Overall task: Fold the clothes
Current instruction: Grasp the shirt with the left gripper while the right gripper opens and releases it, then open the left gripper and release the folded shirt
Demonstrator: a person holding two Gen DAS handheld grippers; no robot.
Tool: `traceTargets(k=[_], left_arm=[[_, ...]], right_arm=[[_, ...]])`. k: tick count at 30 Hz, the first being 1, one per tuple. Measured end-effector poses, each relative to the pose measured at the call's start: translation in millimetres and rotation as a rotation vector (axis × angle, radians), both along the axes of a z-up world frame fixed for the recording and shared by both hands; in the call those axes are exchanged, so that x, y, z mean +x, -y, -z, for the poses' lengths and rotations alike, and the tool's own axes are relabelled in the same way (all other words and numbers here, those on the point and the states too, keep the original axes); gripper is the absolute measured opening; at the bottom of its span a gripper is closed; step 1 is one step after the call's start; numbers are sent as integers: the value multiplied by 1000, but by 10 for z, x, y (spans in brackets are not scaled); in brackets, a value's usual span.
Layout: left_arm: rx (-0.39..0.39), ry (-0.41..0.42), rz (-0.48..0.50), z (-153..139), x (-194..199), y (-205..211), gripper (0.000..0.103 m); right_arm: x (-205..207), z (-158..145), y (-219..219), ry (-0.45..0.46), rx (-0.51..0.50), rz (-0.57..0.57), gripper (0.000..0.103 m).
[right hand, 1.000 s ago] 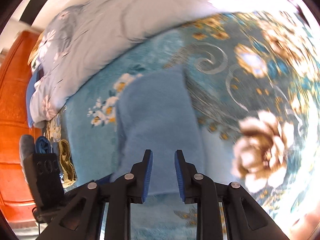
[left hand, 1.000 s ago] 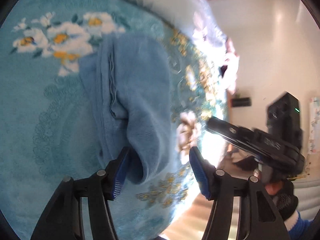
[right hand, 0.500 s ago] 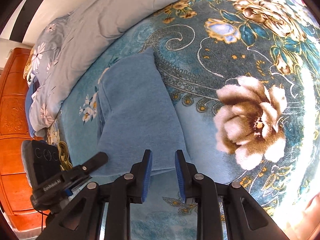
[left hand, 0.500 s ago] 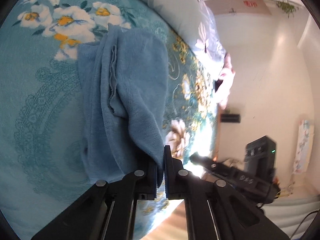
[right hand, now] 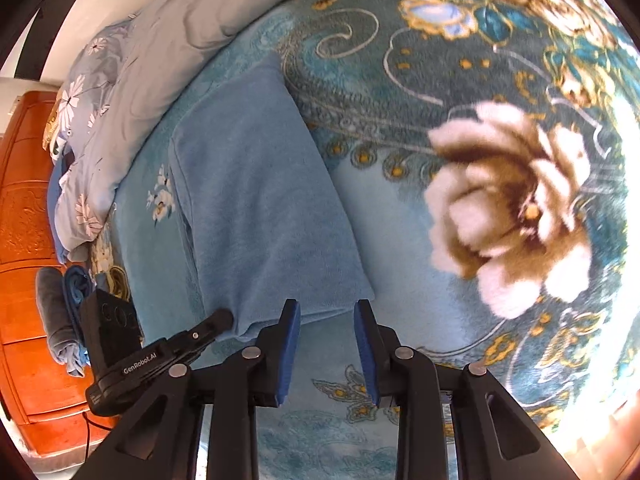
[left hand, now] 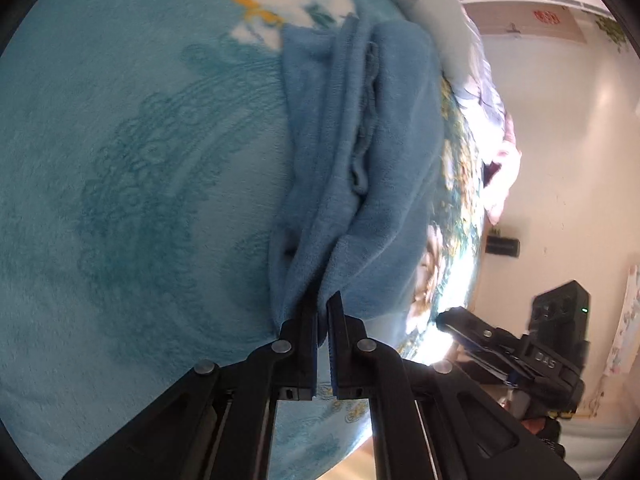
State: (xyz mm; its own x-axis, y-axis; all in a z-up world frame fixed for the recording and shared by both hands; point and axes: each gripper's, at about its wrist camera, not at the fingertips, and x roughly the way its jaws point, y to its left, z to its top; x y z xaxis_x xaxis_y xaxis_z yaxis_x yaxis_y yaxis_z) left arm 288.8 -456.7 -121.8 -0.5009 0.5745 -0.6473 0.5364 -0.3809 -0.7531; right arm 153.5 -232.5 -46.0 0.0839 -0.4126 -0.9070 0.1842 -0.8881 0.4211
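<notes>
A folded blue fleece garment (left hand: 384, 152) lies on the teal floral bedspread (left hand: 140, 184). My left gripper (left hand: 323, 304) is shut on the garment's near corner, the cloth bunched up between its pads. In the right wrist view the same garment (right hand: 264, 208) lies flat, its near edge just ahead of my right gripper (right hand: 326, 312). The right jaws are opening, with only bedspread showing between the blue pads (right hand: 290, 336). The left gripper (right hand: 224, 318) shows there at the garment's near left corner. The right gripper (left hand: 452, 318) appears at the lower right of the left wrist view.
A pale floral duvet (right hand: 160, 52) is heaped along the far side of the bed. An orange wooden cabinet (right hand: 24, 216) stands at the left, with rolled grey and blue cloths (right hand: 60, 312) beside it. The bed's edge (left hand: 472, 280) and a cream wall lie to the right.
My left gripper shut on the garment's near corner and sank closer to the bed. My right gripper came nearer to the garment's near edge and its jaws widened.
</notes>
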Motion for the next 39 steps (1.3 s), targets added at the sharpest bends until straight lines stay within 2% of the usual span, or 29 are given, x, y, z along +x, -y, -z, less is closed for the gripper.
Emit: traceTargets(k=[2,5,6,7,9,11,14,15,20,26,31,33,36,38,39], left_arm=[[0,-33,26,-103,-3,3,4],[-48,-75,66,-343,-6,39,7],[-72,-89,80,-431,-11,56,19],[-95,-100,85,-494,-30,92,46],[-143,-119,88,-596,-82,182,80],[-185,-133,84,-655,-199,323,81],[-222,-131,47,-612,-384,575,91],[-229,-136,31,-587,-437,664,94],[-246,-135,-9,-406,-730,996,97],[-218,-150,73,-245,-1067,984,103],[-211,-91,98,-87,-1137,976,103],[-201,-73,90,-27,-1139,994,103],[-172,-69,69,21,-1130,1037,103],[-150,-69,56,36,-1130,1060,103],[-144,-68,51,37,-1131,1068,103]], right_arm=[[46,54,-42,2,-59,39,49],[136,132,-129,-9,-140,130,59],[164,150,-147,-16,-152,153,62],[189,169,-161,-22,-160,176,69],[226,217,-185,-24,-173,216,78],[269,296,-217,-10,-195,267,84],[328,394,-268,3,-220,332,90],[348,424,-285,6,-228,352,90],[362,544,-320,13,-267,426,92],[325,603,-304,12,-308,489,92],[264,599,-228,22,-347,505,92],[243,610,-225,33,-353,519,88],[253,664,-280,60,-362,552,76],[273,700,-338,76,-360,573,62],[286,715,-367,82,-358,582,58]])
